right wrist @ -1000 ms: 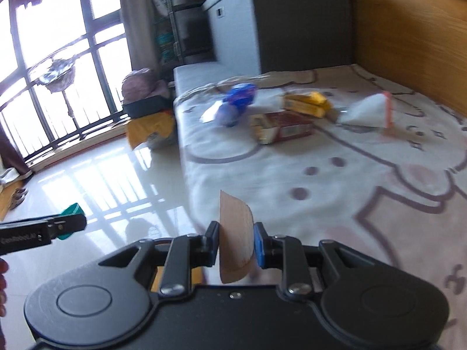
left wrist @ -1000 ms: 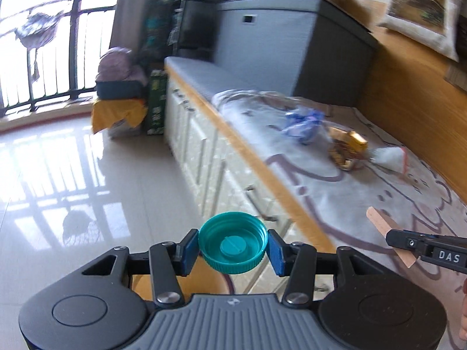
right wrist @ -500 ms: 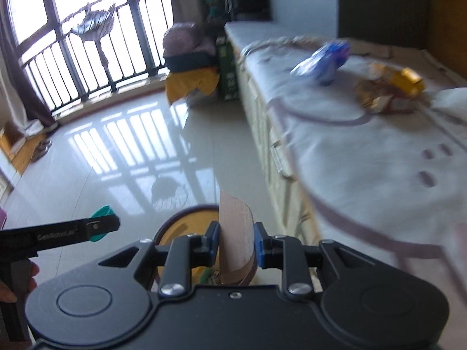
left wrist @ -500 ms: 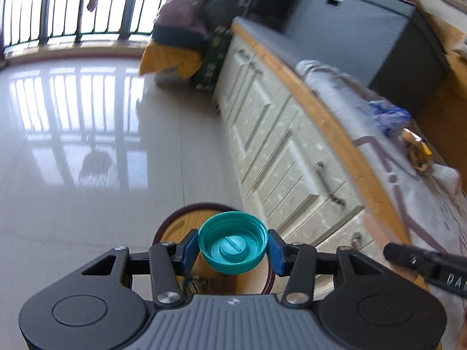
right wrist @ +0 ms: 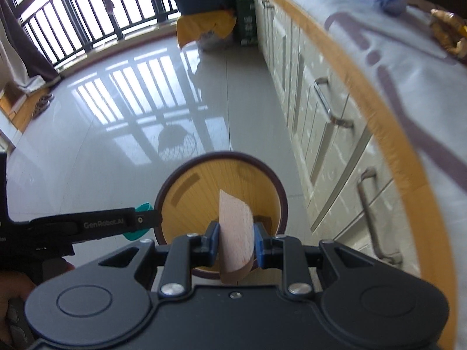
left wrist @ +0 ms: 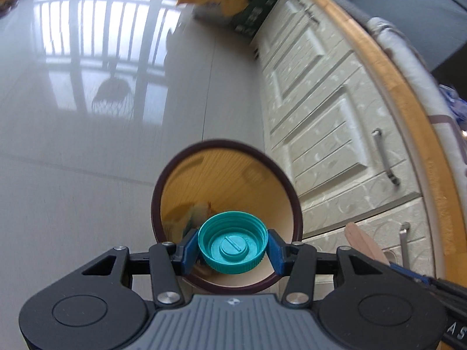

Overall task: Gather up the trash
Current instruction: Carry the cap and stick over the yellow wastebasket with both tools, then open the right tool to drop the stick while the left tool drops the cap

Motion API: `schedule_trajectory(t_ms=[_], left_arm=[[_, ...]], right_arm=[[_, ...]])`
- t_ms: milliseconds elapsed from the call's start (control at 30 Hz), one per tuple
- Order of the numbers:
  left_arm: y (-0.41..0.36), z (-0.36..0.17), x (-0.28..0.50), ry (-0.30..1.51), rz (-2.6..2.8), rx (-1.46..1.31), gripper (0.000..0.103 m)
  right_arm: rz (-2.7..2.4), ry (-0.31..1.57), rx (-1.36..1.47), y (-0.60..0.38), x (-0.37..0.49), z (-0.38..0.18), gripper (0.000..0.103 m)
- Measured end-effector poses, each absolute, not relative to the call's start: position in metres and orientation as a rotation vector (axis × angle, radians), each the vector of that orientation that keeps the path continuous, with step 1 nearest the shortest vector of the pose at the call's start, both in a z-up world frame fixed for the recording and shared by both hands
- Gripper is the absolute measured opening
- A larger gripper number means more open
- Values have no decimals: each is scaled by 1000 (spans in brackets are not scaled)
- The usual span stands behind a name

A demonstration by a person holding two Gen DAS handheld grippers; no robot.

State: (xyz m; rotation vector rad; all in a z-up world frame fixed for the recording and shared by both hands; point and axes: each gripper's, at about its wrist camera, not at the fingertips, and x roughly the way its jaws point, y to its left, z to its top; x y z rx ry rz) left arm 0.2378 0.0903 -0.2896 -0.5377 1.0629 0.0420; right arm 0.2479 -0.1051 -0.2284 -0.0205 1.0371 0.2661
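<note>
While clamping a teal cap point(left wrist: 232, 242), left hand-held gripper point(left wrist: 232, 246) hovers.

Bright daylight from the railed window point(right wrist: 87, 23) glares in striped reflections across the glossy floor point(left wrist: 73, 145), while fisheye distortion bows the cabinet fronts point(left wrist: 321, 110) and motion blur softens both views' outer edges.

Your left black plastic gripper point(left wrist: 232, 248) has blue pads, silver screws and a ribbed grey housing; your right black plastic gripper point(right wrist: 235, 240) matches, with white lettering on its finger.
</note>
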Motion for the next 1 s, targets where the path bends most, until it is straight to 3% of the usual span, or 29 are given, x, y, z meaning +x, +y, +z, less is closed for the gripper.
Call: schedule_trajectory(t_ms=[433, 1000], left_arm=[[88, -346, 261, 1177, 106, -643, 50], [85, -384, 273, 1260, 124, -642, 50]], right_arm=[[257, 1110, -29, -98, 267, -254, 26], [260, 1133, -46, -71, 320, -263, 26]])
